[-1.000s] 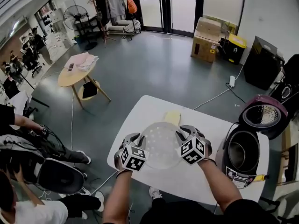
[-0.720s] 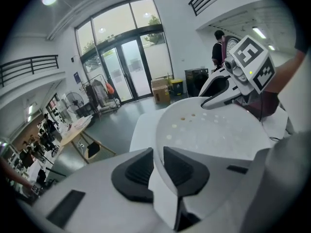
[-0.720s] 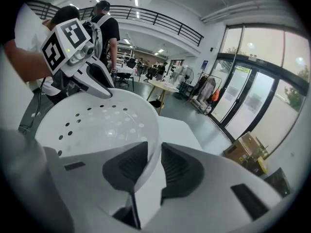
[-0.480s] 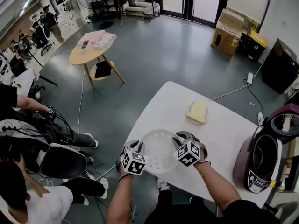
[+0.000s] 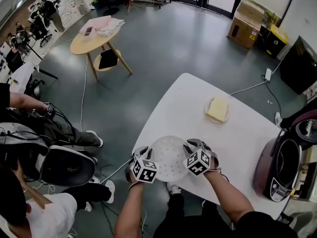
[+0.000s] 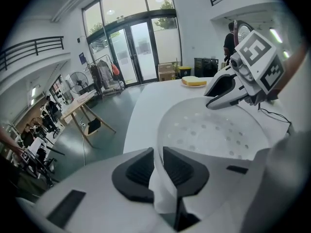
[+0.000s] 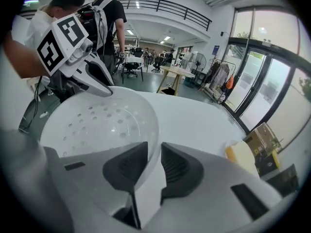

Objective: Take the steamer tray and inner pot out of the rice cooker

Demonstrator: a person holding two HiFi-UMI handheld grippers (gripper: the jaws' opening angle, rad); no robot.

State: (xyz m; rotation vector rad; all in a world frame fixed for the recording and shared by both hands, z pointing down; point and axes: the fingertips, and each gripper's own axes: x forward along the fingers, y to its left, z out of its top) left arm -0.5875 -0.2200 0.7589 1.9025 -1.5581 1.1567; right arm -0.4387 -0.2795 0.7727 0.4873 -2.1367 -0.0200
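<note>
White perforated steamer tray [image 5: 168, 157] over near corner of table [image 5: 233, 133]; open maroon rice cooker [image 5: 267, 177], inner pot [image 5: 291, 163] inside, well apart.

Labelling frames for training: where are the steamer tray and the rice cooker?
steamer tray [image 5: 169, 157], head view, on its perforated middle.
rice cooker [image 5: 261, 171], head view, on its dark red outer wall.

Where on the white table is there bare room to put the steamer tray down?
Wide bare stretch between the steamer tray and the yellow block; another from that block to the rice cooker. Crowded only at the cooker's end.
</note>
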